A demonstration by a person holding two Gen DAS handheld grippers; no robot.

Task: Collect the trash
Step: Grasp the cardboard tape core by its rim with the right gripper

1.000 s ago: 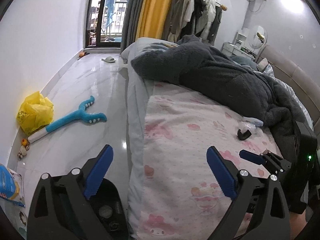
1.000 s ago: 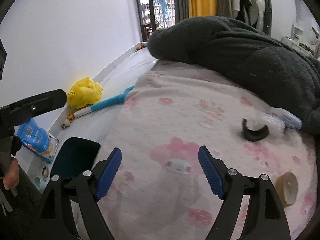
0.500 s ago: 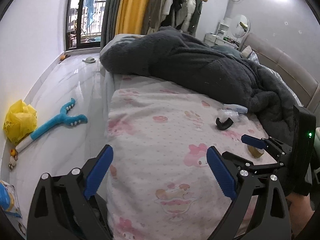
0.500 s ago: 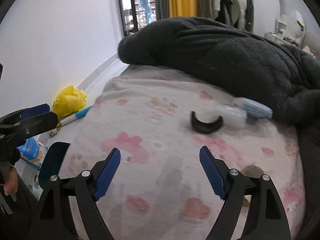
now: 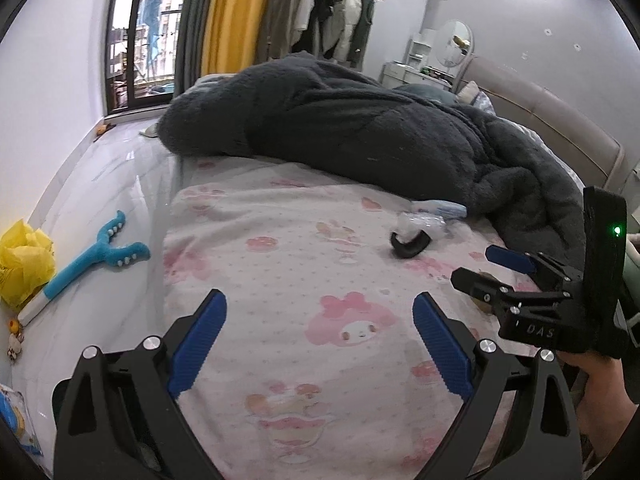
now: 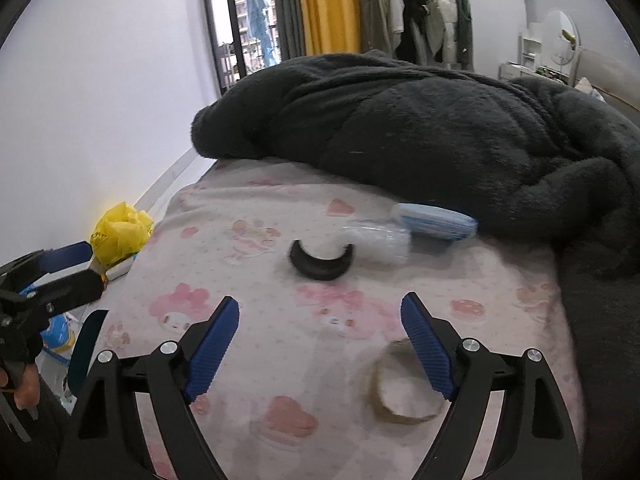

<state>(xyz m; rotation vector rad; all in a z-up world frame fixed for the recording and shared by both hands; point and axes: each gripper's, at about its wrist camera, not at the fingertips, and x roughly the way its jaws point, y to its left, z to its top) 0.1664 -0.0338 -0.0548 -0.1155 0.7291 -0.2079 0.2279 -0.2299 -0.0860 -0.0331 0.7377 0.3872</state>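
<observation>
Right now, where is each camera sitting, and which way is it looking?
Left wrist: sits on the left tongs, looks along the pink bedsheet toward the dark blanket; shows its open blue fingers, the right tongs and the hand holding them.
Right wrist: sits on the right tongs, faces the black curved piece; shows open fingers, left tongs.
Both share the blanket, curved piece, yellow bag.

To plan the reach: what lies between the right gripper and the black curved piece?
In the right wrist view, only bare pink bedsheet separates the right gripper from the black curved piece.
</observation>
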